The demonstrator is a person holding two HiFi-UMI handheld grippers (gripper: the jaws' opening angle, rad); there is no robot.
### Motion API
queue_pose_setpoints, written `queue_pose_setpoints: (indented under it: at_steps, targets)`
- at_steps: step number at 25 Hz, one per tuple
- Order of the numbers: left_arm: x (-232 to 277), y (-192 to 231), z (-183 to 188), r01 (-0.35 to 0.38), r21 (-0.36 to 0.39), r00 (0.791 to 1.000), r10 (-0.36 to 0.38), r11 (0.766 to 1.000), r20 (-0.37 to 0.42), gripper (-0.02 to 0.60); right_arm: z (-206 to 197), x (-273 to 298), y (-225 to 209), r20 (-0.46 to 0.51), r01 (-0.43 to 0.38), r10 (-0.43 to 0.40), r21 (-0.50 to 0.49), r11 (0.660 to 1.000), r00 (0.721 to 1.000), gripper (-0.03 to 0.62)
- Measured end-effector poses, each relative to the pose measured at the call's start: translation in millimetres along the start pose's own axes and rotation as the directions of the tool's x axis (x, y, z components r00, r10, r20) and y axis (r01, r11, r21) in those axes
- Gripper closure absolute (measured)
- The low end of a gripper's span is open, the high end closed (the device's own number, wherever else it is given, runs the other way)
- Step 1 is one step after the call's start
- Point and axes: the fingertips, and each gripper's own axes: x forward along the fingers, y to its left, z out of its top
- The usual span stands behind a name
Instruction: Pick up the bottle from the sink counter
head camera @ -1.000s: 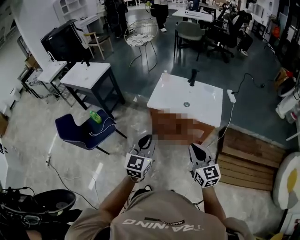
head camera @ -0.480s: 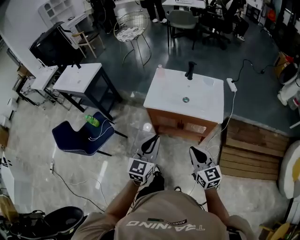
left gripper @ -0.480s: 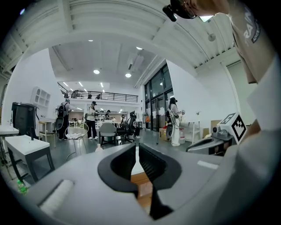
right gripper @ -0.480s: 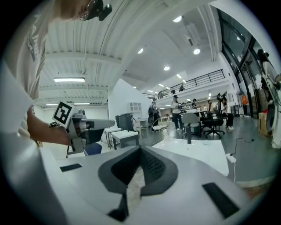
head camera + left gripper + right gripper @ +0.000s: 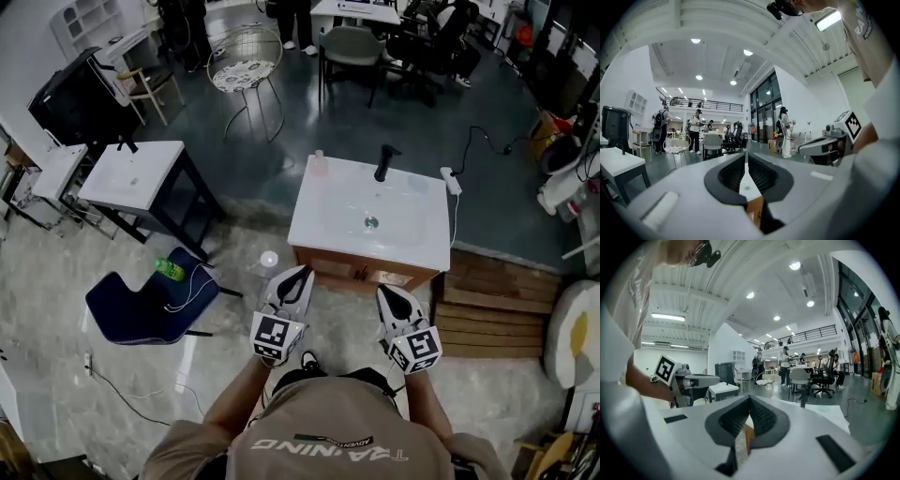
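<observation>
A small pale pink bottle (image 5: 320, 162) stands upright on the far left corner of the white sink counter (image 5: 323, 220), left of the black faucet (image 5: 382, 161). My left gripper (image 5: 300, 274) and right gripper (image 5: 384, 292) are side by side just short of the counter's near edge, both pointing at it. Nothing is held in either gripper. In the left gripper view the jaws meet at their tips (image 5: 744, 155), and in the right gripper view they also meet (image 5: 749, 398). The bottle is hidden in both gripper views.
A second white sink table (image 5: 131, 174) stands to the left, with a blue chair (image 5: 141, 305) carrying a green bottle (image 5: 169, 270) below it. A wooden pallet (image 5: 497, 319) lies right of the counter. A power strip (image 5: 450, 180) rests by the counter's far right corner.
Both grippers and the person have moved toward the sink counter, which now lies right in front of the jaw tips. Both pairs of jaws stayed shut.
</observation>
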Motion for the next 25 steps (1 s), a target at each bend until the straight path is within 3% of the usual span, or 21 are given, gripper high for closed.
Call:
queue_pose_setpoints:
  at_steps: [3,7,12,19,25]
  targets:
    - [14,24,-12,0.013,-0.013,1.0,-0.013,1.0,-0.012,0.572,-6,19,1,-0.024,0.02,-0.02,0.015,1.0,1.0,0.586]
    - [30,47,-30,0.015,-0.121,0.999,-0.018,0.993,-0.027,0.572,-23,36,-4,-0.094,0.023,-0.022,0.015,1.0,0.995,0.586]
    - [60,76,-54,-0.009,-0.155,0.997,-0.002,0.988,-0.071,0.572,-34,72,-29,-0.108,0.028,-0.025,0.023,0.999,0.994,0.586]
    - [123,111,-48,-0.028,-0.113,0.995,0.017,0.993,-0.099,0.574,-49,140,-88,-0.094,-0.007,0.013,0.068,0.998,0.995,0.586]
    - [194,149,-29,-0.107,-0.06,0.989,0.1,0.992,-0.111,0.574,-33,200,-151,-0.081,-0.093,0.089,-0.042,0.995,0.993,0.586]
